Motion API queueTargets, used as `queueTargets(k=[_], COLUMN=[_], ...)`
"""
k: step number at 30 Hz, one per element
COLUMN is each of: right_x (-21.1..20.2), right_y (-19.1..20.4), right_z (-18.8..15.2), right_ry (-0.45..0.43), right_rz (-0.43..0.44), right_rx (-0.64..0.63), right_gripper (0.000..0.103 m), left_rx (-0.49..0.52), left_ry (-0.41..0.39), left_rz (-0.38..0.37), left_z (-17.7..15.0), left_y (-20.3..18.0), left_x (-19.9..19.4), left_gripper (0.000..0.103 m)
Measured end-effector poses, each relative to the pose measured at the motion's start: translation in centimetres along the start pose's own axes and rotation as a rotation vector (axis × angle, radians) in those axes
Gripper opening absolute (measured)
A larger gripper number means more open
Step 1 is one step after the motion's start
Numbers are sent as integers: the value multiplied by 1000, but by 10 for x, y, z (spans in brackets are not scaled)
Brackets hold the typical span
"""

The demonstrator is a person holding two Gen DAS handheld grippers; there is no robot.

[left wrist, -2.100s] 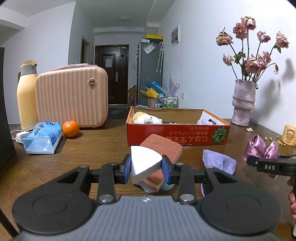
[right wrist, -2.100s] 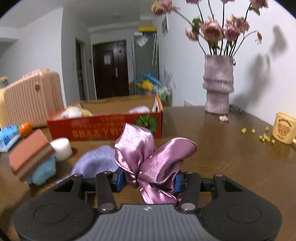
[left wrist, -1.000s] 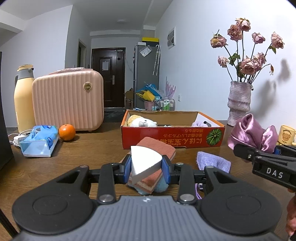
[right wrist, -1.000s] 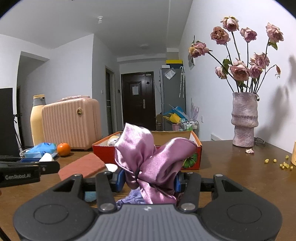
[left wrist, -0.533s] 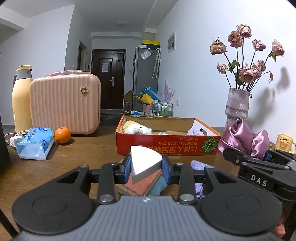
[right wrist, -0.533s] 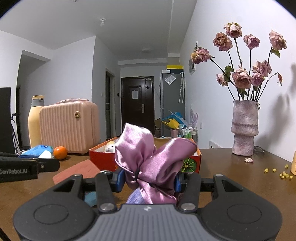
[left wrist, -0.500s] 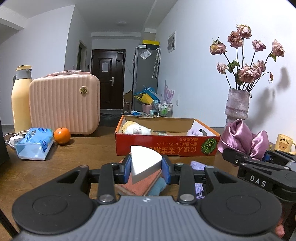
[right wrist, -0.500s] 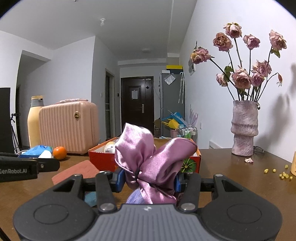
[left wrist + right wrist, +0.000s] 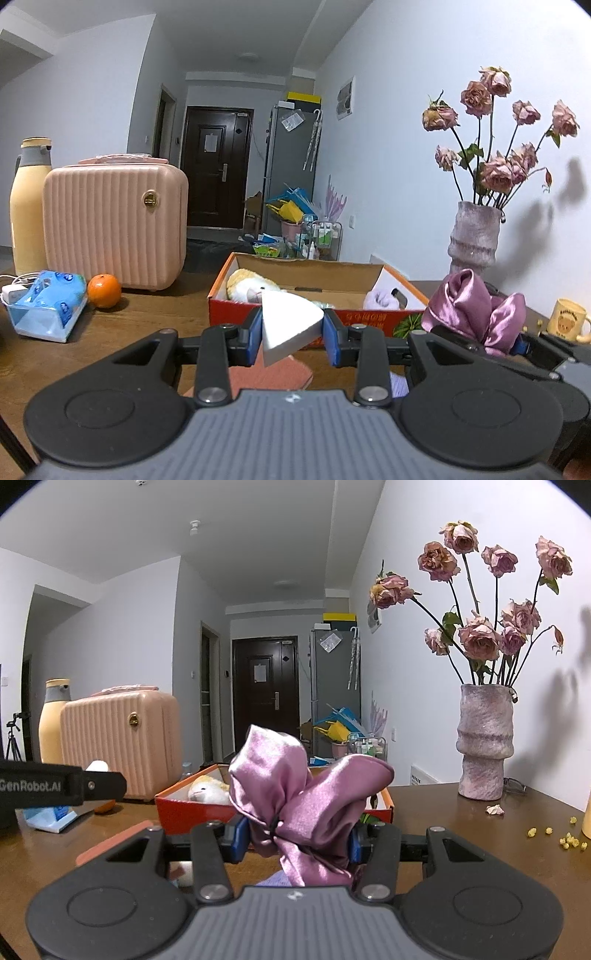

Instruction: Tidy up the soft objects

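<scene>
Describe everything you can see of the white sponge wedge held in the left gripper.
The white sponge wedge is a clean, matte, foam-like piece shaped like a slice, its point aimed right and its flat cut face below. It looks unmarked. The left gripper has its blue-padded jaws shut on its two sides, holding it off the table, in front of the red cardboard box. Nothing else touches it. In the right wrist view only its rounded end shows.

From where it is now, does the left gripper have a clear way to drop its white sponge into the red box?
Probably yes. The left gripper, shut on the white sponge, faces the open-topped red box with nothing between them.
</scene>
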State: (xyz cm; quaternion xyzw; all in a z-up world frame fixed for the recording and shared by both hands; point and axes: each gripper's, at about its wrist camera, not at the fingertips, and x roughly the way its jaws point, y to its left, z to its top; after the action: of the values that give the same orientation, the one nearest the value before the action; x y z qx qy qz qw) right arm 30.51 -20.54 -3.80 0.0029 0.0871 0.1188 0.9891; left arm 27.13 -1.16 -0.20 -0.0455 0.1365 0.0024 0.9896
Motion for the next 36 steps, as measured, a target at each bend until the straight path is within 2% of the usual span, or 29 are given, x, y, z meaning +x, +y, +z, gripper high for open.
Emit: queueTargets(k=[19,36], right_x=[43,104], right_y=[-13,-26], right_z=[12,23], right_ry=[-1,-2], right_rz=[-7,-12], right_rx=[16,24], right_gripper=[48,48], left_rx=[-32,-62], left_ry=[-18,-20], left_rz=[16,45], left_z=[23,41], left_y=[-23,-34], left_x=[55,109], left_gripper=[34,34])
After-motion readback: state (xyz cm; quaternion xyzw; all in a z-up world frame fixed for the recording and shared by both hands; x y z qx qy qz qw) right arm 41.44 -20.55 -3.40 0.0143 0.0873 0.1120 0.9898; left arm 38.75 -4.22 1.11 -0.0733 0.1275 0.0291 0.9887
